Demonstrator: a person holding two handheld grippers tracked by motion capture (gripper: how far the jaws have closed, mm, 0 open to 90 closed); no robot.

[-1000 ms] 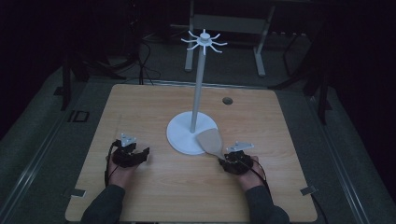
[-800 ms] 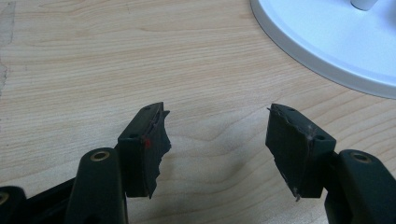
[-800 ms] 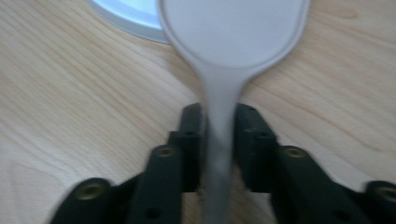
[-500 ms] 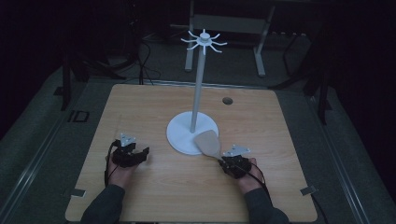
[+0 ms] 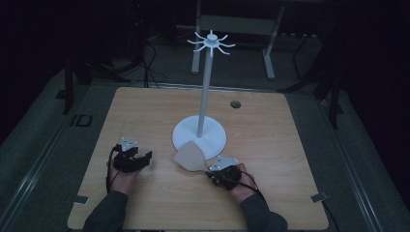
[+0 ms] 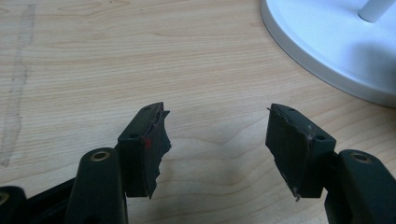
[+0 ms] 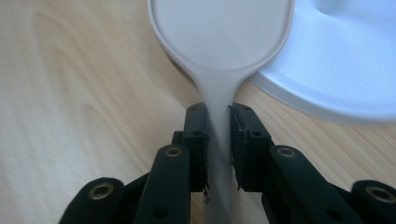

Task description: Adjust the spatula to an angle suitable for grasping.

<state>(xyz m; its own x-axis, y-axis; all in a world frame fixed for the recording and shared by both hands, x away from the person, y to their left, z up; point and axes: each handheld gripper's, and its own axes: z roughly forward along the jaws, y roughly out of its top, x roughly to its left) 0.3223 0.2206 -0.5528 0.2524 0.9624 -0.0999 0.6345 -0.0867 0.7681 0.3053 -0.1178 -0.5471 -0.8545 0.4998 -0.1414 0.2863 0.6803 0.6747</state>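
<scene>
The right gripper [image 7: 217, 140] has just been closing, and its fingers [image 7: 195, 140] now clench the thin handle of a pale spatula [image 5: 190, 157], whose blade hovers just beside the base of the white stand [image 5: 199, 135]. The narrow handle could twist or slip in so slim a grip, or the blade could bump the base. The right hand [image 5: 239, 186] lies low over the worktop [image 5: 145, 116], pointing towards the stand; the left gripper [image 6: 219, 140] rests level, fingers released and empty.

Dim lab: lone wooden table [image 5: 145, 111], trailing floor cables [image 5: 150, 63], metal frame legs [image 5: 268, 53].
</scene>
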